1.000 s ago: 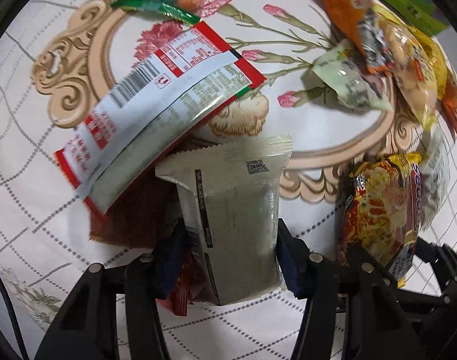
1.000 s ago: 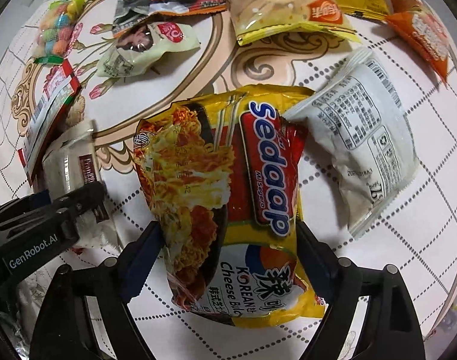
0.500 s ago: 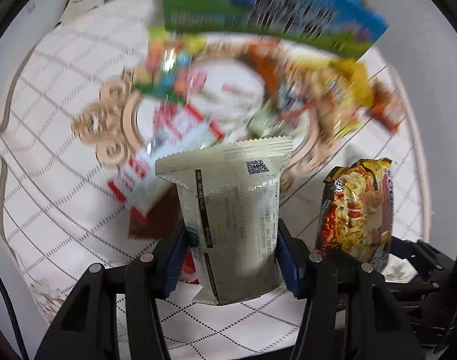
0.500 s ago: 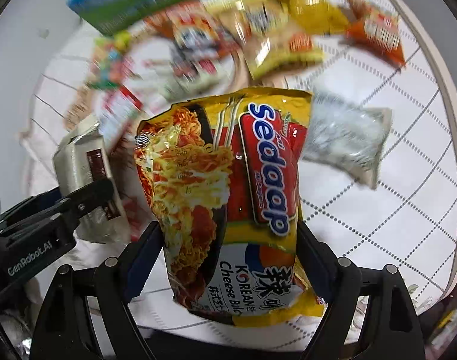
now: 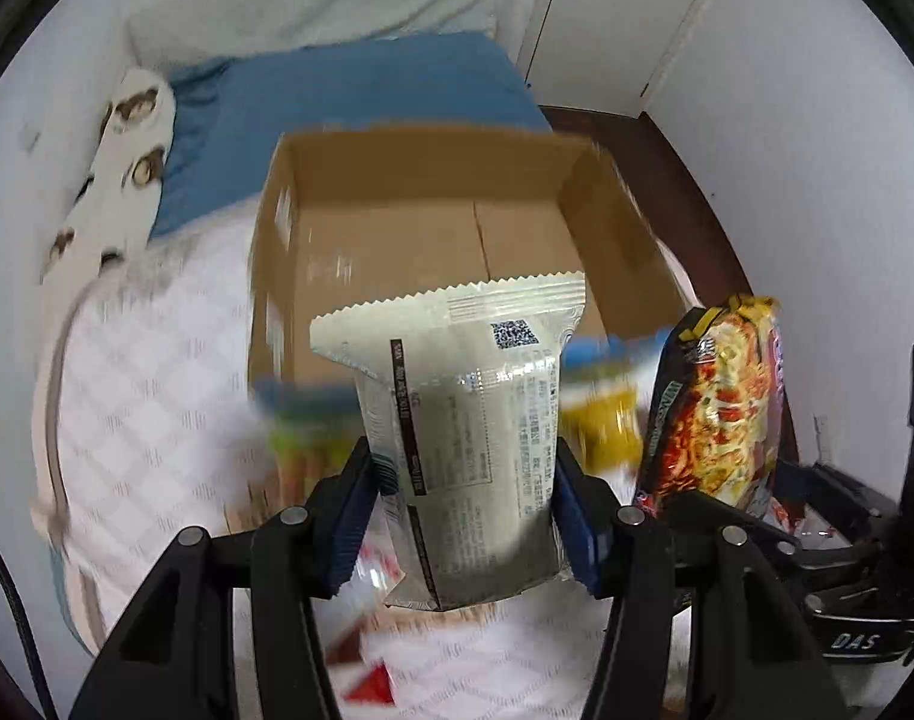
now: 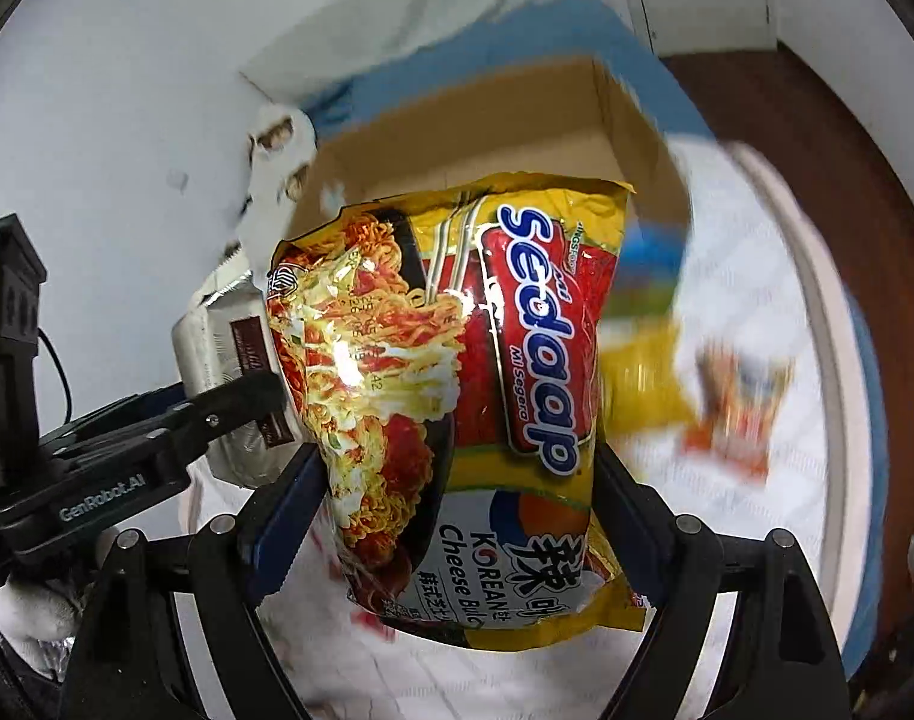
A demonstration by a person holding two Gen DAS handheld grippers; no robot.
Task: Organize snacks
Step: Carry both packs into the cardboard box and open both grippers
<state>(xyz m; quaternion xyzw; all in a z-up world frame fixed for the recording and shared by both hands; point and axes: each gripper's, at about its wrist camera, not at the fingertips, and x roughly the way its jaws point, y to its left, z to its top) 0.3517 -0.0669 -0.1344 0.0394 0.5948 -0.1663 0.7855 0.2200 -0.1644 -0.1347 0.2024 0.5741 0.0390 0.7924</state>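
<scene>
My left gripper point(image 5: 466, 510) is shut on a pale green snack packet point(image 5: 469, 420), held upright above the table. An open cardboard box point(image 5: 432, 228) stands behind the packet, its brown inside bare as far as I can see. My right gripper point(image 6: 450, 516) is shut on a yellow and red Sedaap noodle packet point(image 6: 457, 396), lifted in front of the same cardboard box point(image 6: 517, 126). The noodle packet point(image 5: 721, 414) also shows at the right of the left wrist view. The left gripper's packet point(image 6: 228, 354) is at the left of the right wrist view.
Blurred snack packets point(image 6: 733, 408) lie on the white patterned tablecloth point(image 5: 150, 378) below. A bed with a blue cover point(image 5: 360, 84) lies beyond the box. A dark wooden floor point(image 6: 817, 180) runs along the right, with a white door point(image 5: 625, 12) behind.
Both grippers have risen from the table with their packets and tilted up. The view has swung from the snack pile to the open cardboard box and the bed behind it.
</scene>
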